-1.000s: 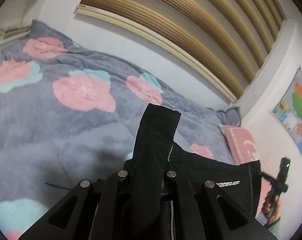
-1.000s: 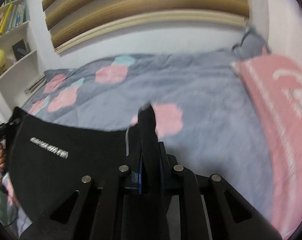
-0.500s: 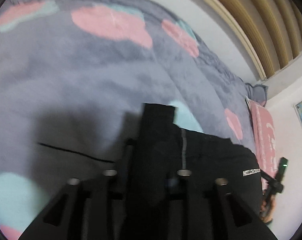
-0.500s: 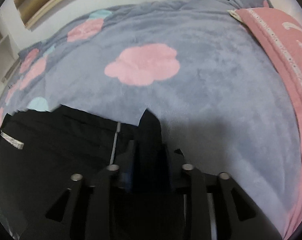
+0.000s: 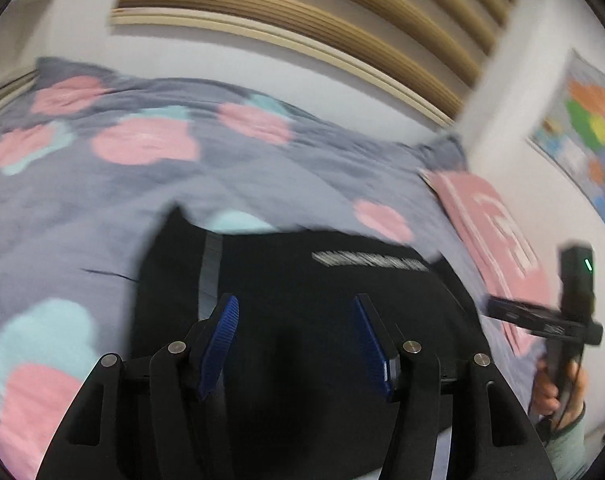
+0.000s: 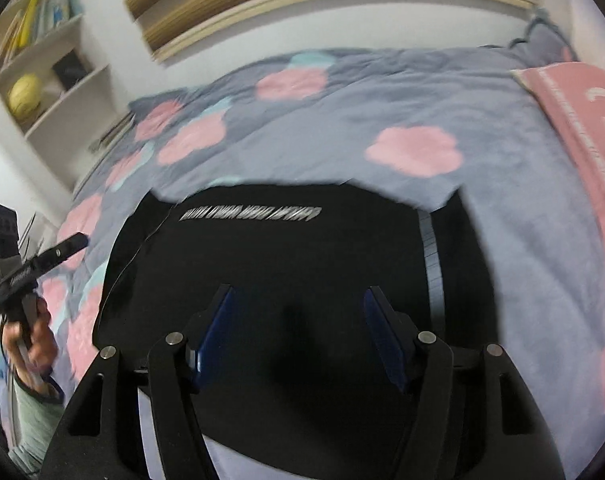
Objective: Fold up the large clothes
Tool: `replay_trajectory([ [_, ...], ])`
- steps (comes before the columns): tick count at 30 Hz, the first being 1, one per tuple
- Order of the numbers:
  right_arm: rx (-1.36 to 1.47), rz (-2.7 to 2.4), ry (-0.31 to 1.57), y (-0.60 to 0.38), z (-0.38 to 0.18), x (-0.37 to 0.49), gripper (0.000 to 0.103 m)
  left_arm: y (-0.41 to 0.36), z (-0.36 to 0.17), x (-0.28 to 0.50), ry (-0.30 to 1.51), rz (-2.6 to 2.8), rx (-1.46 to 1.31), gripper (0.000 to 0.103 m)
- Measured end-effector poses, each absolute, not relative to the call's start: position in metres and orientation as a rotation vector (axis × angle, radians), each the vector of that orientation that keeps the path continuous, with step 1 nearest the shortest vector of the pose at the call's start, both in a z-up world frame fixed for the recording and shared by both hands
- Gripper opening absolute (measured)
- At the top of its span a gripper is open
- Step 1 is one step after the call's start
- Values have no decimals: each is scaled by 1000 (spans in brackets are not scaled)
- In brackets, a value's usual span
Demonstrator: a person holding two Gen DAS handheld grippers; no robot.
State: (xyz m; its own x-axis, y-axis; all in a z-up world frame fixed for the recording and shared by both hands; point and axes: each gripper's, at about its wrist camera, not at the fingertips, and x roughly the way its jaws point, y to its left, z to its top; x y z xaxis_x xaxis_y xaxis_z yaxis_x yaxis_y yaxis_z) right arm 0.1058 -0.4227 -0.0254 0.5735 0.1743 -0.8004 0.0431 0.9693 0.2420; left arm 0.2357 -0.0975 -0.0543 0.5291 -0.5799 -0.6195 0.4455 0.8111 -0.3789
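Leftmost, right wrist view: bookshelf (image 6: 50,60), spines blurred, a yellow round object (image 6: 23,91) on one shelf, kind not discernible. Below it, left hand (image 6: 34,344) gripping the left gripper (image 5: 294,334), seen here only in part, tips cut off from that angle. Across the middle, grey blanket with pink and teal flowers (image 6: 342,120), edges soft with motion blur. On it, lying flat, black garment (image 6: 302,264); pale strip of lettering (image 6: 250,213) smeared, unreadable; near edge hidden under both gripper bodies. Left gripper: jaws parted wide, just been opening, blue pads (image 5: 222,336) clear of the cloth, nothing between them but the garment below. Right gripper (image 6: 298,330): jaws likewise spread, just been opening, pads (image 6: 386,336) apart, empty. Further right, pink pillow (image 6: 582,128), partly out of frame. Far right, left wrist view: right hand (image 5: 558,384), wall map (image 5: 586,128) blurred.
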Motion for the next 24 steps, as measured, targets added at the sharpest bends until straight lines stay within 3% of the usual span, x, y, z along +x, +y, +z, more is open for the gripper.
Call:
replay_trajectory([
  [8,97,1,1104,-375,-111,136,73,-159,-154,242,1042,-539,-126,61],
  [14,148,19,1109,-387,-105,135,73,-156,-144,236,1016,-548,-97,62],
  [20,179,-50,934,-409,-59,159,73,-150,-91,247,898,-533,-116,64],
  [24,228,-56,1064,-420,-102,202,73,-151,-124,293,1055,-446,-190,66],
])
